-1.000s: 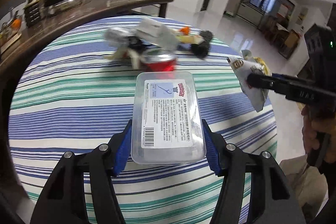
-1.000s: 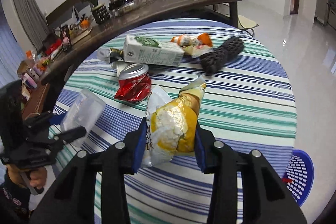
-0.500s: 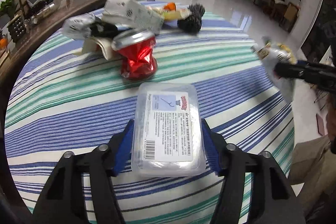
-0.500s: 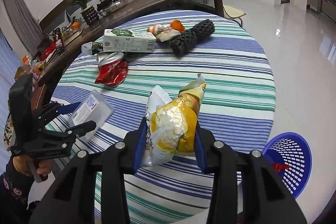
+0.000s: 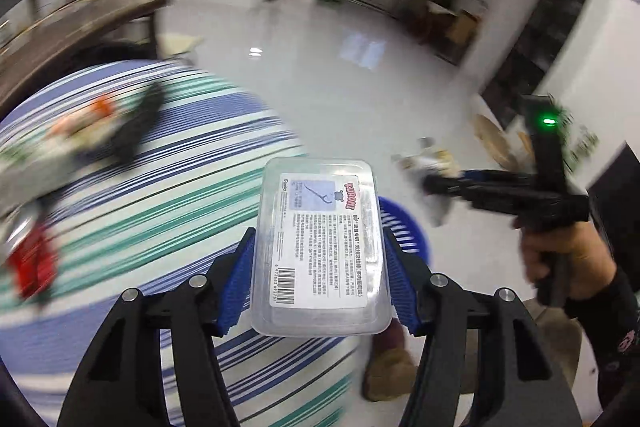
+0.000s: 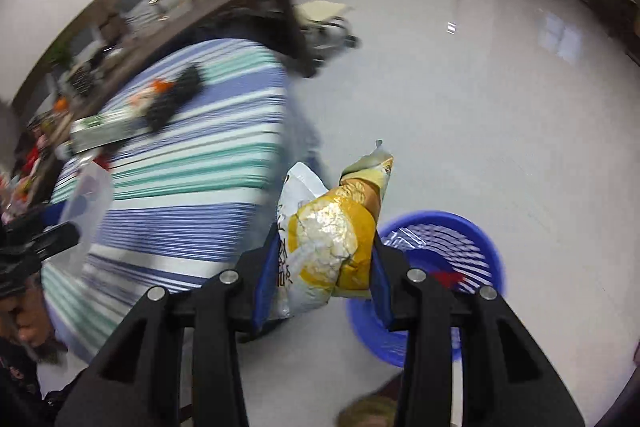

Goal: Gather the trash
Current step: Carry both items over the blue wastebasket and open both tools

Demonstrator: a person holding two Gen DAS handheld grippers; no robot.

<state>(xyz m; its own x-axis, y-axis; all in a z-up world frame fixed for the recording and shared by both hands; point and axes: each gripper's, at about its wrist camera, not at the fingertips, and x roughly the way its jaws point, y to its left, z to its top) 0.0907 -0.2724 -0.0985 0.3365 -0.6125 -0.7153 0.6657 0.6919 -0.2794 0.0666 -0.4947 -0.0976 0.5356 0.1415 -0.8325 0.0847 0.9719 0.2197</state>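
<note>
Clear plastic box (image 5: 320, 247), white printed label

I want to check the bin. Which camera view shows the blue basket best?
The right wrist view: the blue basket stands on the floor, its rim and slotted wall showing. In the left wrist view, only a blue sliver shows behind the clear box.

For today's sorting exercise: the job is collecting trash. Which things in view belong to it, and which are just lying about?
In the job:
- clear plastic box, in left hand-held gripper
- yellow snack bag, in right hand-held gripper
- blue basket
- crushed red can
- carton

Lying about:
- chair
- dark counter
</note>
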